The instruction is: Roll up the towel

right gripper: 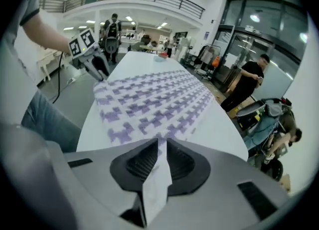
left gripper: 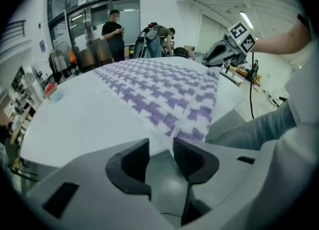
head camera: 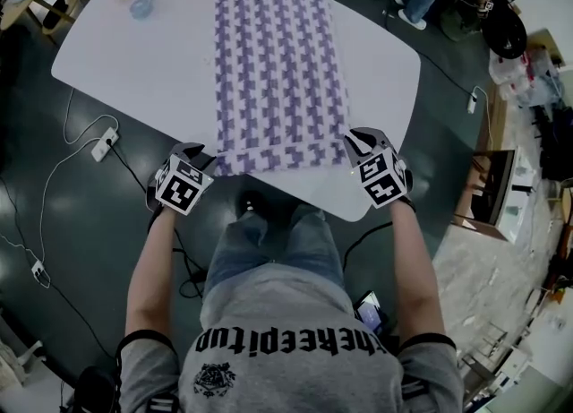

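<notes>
Nipped in the right claw (right gripper: 162,141): near right corner of the towel (head camera: 277,62), white cloth pressed tight between the jaws, at the near edge of the bench (head camera: 134,71). Parted at the near left corner, the left claw (left gripper: 162,145), cloth edge against one jaw yet not pinched, so far as can be told. Both angled steeply down, side by side, equally near the hem. Beyond them, spread flat, long axis running straight away toward the far edge. Likely calls for turning the near hem over and forward, evenly.
</notes>
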A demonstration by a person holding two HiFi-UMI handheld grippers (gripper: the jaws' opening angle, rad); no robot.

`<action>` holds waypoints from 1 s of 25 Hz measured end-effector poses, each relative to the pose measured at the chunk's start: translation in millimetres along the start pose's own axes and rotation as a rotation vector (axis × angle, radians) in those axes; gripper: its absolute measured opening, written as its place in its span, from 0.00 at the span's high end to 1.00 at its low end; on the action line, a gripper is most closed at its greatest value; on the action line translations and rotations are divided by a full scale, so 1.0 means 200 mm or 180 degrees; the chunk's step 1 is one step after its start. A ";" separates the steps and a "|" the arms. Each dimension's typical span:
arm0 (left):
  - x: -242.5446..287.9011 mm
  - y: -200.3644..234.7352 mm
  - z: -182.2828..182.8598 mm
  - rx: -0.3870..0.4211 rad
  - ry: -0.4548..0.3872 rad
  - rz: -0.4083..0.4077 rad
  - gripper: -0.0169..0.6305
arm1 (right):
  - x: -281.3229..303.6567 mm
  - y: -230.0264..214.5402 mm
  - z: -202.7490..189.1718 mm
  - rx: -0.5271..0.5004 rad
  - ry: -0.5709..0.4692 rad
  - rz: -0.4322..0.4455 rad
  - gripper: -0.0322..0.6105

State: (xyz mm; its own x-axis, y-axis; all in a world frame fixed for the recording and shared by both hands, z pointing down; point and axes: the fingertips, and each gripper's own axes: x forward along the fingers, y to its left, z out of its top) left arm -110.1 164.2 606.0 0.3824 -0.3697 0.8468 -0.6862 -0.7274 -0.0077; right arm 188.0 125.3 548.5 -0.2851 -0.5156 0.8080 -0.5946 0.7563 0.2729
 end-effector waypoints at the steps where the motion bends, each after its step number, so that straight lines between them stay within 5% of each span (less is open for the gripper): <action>1: 0.00 -0.01 0.01 0.0133 -0.0020 0.0031 0.73 | -0.01 0.03 -0.01 -0.0145 0.0021 0.0051 0.90; 5: -0.06 -0.04 0.10 0.0390 -0.0334 0.0058 0.73 | -0.05 0.24 -0.02 -0.0614 -0.0081 0.0472 0.90; 8: -0.11 -0.03 0.16 0.0419 -0.0537 0.0045 0.73 | 0.04 0.36 -0.14 -0.1084 0.0224 0.0637 0.83; 11: -0.19 -0.09 0.21 0.0810 -0.0646 -0.0035 0.73 | 0.13 0.38 -0.24 -0.1283 0.0492 0.0663 0.79; 16: -0.16 -0.38 0.03 0.1708 -0.0089 -0.0353 0.64 | 0.15 0.37 -0.29 -0.1450 0.0684 0.0645 0.78; 25: 0.15 -0.32 -0.12 0.1747 0.0357 0.0034 0.65 | 0.22 0.35 -0.32 -0.1434 0.0741 0.0739 0.78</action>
State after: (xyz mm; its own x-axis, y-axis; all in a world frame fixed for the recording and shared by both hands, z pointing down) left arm -68.9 213.1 644.5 0.2884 -0.3367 0.8963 -0.2553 -0.9293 -0.2669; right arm 182.0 180.6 636.8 -0.1663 -0.2511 0.9536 -0.1413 0.9631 0.2289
